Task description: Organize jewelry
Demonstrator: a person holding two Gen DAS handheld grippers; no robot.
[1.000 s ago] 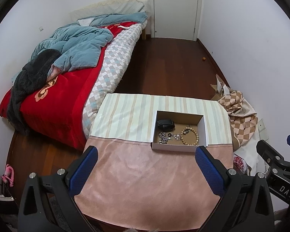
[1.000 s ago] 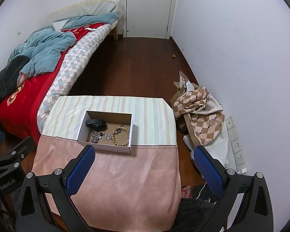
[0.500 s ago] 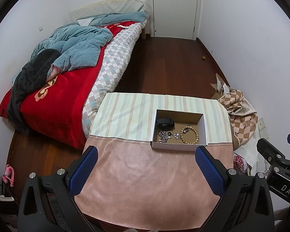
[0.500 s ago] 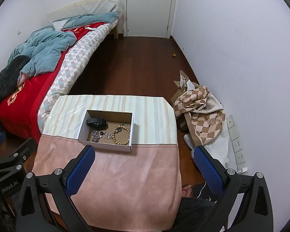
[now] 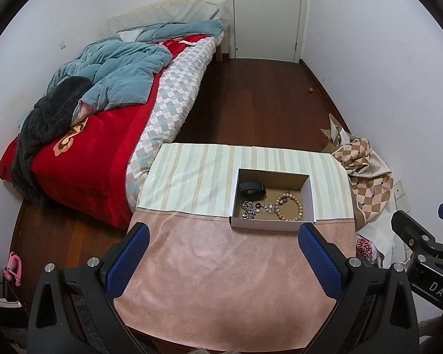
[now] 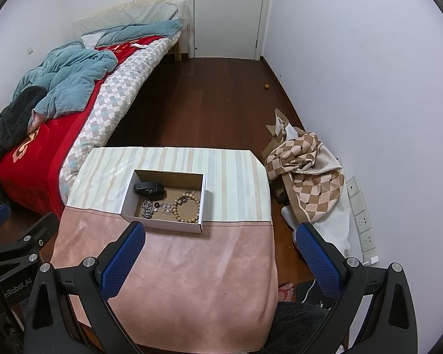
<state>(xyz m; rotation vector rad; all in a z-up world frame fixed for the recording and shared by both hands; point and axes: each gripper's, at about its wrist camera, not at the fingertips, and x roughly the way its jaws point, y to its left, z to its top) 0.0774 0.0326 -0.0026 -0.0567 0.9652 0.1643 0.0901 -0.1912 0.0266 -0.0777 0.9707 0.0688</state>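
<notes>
Left wrist view: the left gripper [image 5: 221, 258] hangs with its fingers wide apart above the pink end of the table [image 5: 221, 280]. The right gripper [image 6: 221, 258] is likewise spread and empty. A cardboard box [image 6: 165, 224] on the table holds a bead bracelet [image 6: 187, 208], a silvery chain [image 6: 150, 206], and what looks like a black watch [image 6: 149, 190].

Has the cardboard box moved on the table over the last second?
No. The cardboard box sits with its near wall on the seam where the tablecloth turns from striped to pink, same as before; only the camera view drifted slightly.
</notes>
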